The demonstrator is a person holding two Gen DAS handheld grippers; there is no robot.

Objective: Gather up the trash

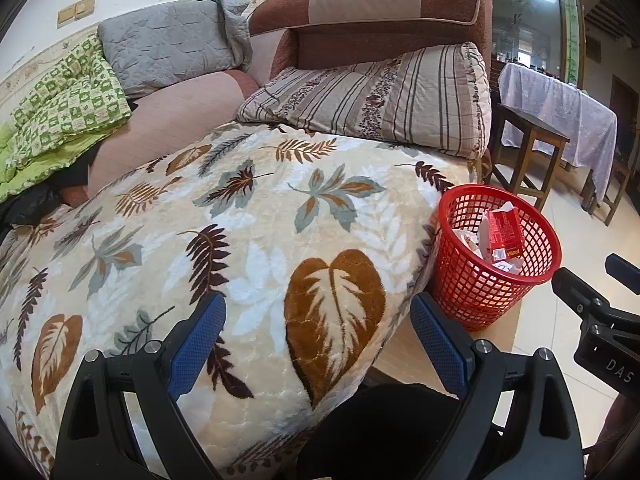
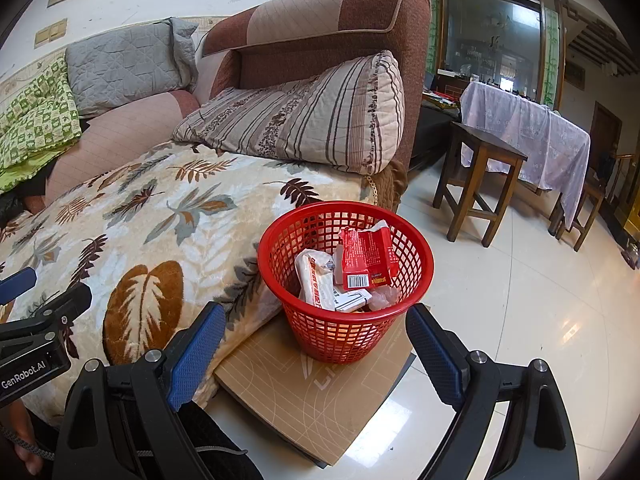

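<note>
Here, both grippers hover with nothing between their blue pads. The left gripper (image 1: 318, 334) has its jaws spread wide over the leaf-patterned blanket (image 1: 248, 216) that covers the sofa seat. The right gripper (image 2: 316, 340) is likewise spread apart and empty, its fingers framing the red mesh basket (image 2: 348, 332) just ahead.

The basket stands on a flat sheet of brown cardboard (image 2: 320, 404) on the tiled floor, touching the blanket's hanging edge. Inside it lies the trash: a torn red carton (image 2: 366, 258) with a barcode, tilted against the far wall, a white wrapper with red lettering (image 2: 314, 278) beside it, and some pale crumpled plastic lower down.

A striped pillow (image 2: 308, 124) leans on the brown sofa arm (image 2: 332, 24) behind the basket. A wooden stool (image 2: 476, 184) stands well apart to the right.
</note>
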